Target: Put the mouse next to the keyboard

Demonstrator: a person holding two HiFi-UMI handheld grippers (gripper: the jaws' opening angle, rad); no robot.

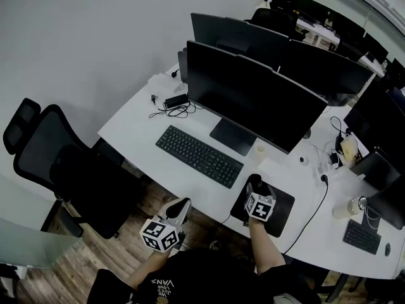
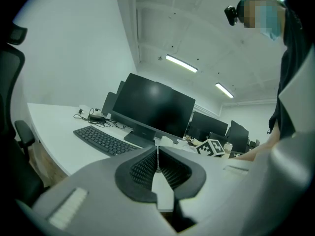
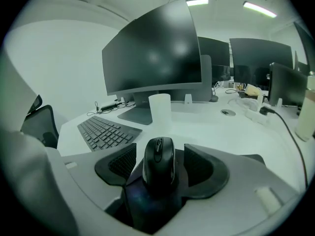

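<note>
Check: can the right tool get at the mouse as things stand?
Probably yes. The mouse lies on the mouse pad, right between the open jaws of the right tool, with a gap on each side and nothing in the way.

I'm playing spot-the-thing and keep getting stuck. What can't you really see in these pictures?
- Head view: the mouse is hidden under the right gripper; only the mouse pad shows.
- Head view: the letters on the keyboard are too small to read.
- Left gripper view: the mouse doesn't show; the shut left gripper blocks the near desk with its own body.
- Right gripper view: the mouse pad is mostly covered by the open right gripper.
</note>
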